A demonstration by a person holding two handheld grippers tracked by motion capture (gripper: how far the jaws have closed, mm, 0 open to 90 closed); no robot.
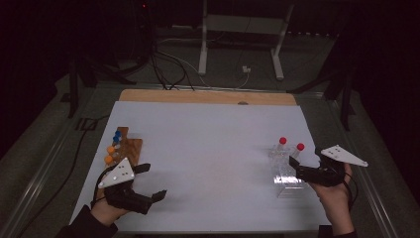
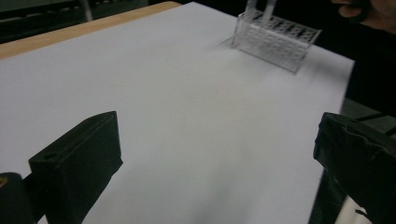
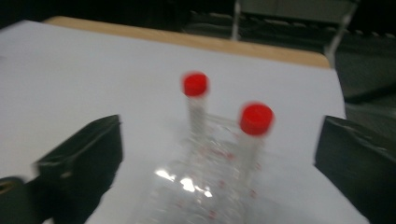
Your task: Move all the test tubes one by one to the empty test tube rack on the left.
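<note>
On the white sheet (image 1: pixel 208 148), a clear rack (image 1: pixel 286 171) sits toward 3 o'clock with two red-capped tubes (image 3: pixel 196 100) upright in it. The right gripper (image 1: pixel 297 167) hangs just beside the rack, jaws spread wide and empty. Toward 9 o'clock stands a wooden rack (image 1: pixel 126 146) of orange- and blue-capped tubes; the left gripper (image 1: pixel 153 181) hovers near it at 7 o'clock, jaws wide, empty.

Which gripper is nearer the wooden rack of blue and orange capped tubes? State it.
Left. The left gripper sits just in front of the wooden rack at the sheet's left edge; the right gripper is across the table beside the clear rack.
</note>
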